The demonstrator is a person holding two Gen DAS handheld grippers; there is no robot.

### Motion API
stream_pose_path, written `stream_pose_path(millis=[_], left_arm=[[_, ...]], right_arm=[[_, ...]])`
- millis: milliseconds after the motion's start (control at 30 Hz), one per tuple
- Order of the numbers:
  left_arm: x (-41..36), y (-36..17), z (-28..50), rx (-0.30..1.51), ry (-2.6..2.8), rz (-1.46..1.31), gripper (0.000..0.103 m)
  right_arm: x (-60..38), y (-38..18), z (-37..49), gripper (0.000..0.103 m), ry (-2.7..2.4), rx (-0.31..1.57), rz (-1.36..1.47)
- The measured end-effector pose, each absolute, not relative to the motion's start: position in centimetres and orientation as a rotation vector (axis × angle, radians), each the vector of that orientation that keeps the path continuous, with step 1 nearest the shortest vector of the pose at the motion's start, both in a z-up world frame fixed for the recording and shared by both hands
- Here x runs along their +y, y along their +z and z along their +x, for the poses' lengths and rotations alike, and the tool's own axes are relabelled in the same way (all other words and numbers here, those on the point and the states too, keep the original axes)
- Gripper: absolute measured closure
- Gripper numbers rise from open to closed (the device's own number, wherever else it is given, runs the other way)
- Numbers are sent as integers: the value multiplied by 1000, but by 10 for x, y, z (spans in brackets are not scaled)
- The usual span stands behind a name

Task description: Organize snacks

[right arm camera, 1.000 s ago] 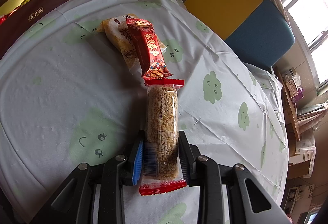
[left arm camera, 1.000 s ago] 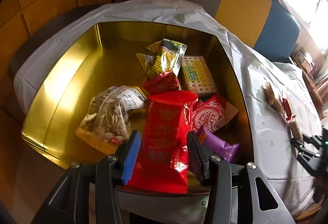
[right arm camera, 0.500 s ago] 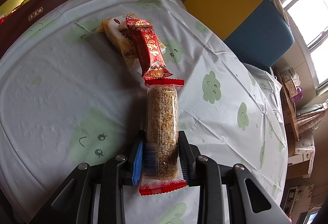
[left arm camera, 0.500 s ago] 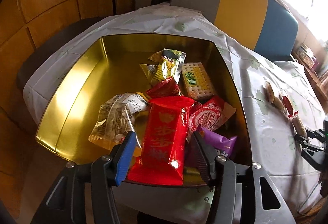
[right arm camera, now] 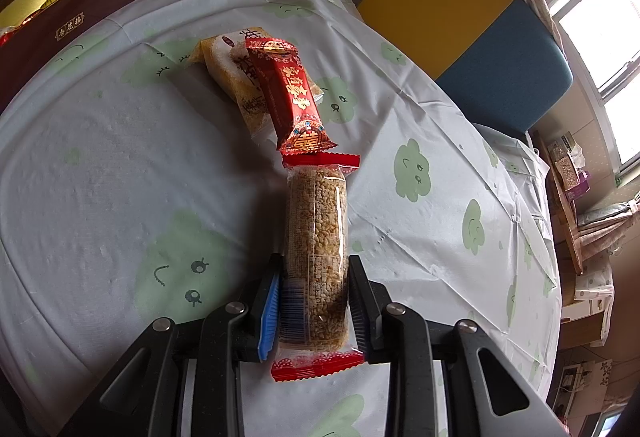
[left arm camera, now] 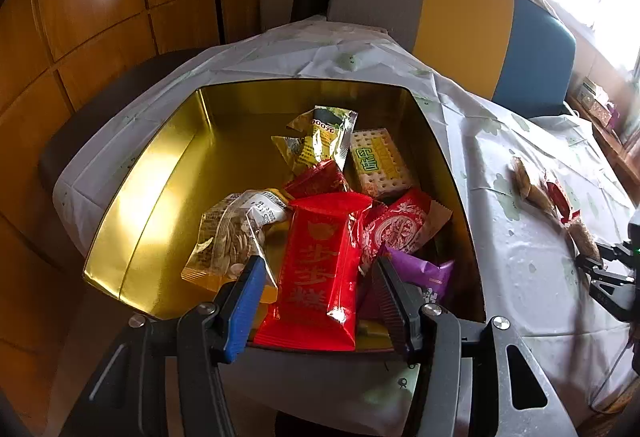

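Observation:
A gold-lined tin box (left arm camera: 132, 197) holds several snacks. A bright red packet (left arm camera: 324, 237) lies on top at its near side. My left gripper (left arm camera: 318, 263) is open, its pads on either side of the packet with a gap on each side. Around the packet lie a seed bag (left arm camera: 232, 233), a green-yellow packet (left arm camera: 320, 141), a cracker pack (left arm camera: 378, 161) and a purple packet (left arm camera: 416, 269). My right gripper (right arm camera: 315, 261) is shut on a puffed-rice bar (right arm camera: 318, 213) with red ends, which lies on the tablecloth. Beyond it, a long red packet (right arm camera: 290, 93) rests across a pale cake packet (right arm camera: 224, 65).
The box's maroon outer wall (right arm camera: 80, 25) is at the far left of the right wrist view. A white tablecloth with green clouds (right arm camera: 120, 165) covers the round table. A grey, yellow and blue seat back (left arm camera: 460, 21) stands behind the table, and wooden panelling is to the left.
My left gripper's jaws widened and let go of the bright red packet, which now rests in the box. The gripper drew back a little. The right gripper and its bar stayed still.

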State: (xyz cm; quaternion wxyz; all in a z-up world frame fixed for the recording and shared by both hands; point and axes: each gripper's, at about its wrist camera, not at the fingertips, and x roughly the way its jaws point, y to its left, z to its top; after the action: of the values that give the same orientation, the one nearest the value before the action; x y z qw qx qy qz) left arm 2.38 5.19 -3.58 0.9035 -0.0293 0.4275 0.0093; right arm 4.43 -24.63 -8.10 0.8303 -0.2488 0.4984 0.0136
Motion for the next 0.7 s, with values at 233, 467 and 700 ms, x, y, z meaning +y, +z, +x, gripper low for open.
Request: stream_pose_path(millis=[233,467,700], left_arm=[[53,-28,20,844,35,-41,47],[53,-25,16,826,29,-35,46],[55,-24,13,818,23,-47,46]], right_arm=[[-246,-81,44,72,27,1056,-526],[-249,-81,45,72,22,1055,-501],[-256,-79,47,72,21,1059,-465]])
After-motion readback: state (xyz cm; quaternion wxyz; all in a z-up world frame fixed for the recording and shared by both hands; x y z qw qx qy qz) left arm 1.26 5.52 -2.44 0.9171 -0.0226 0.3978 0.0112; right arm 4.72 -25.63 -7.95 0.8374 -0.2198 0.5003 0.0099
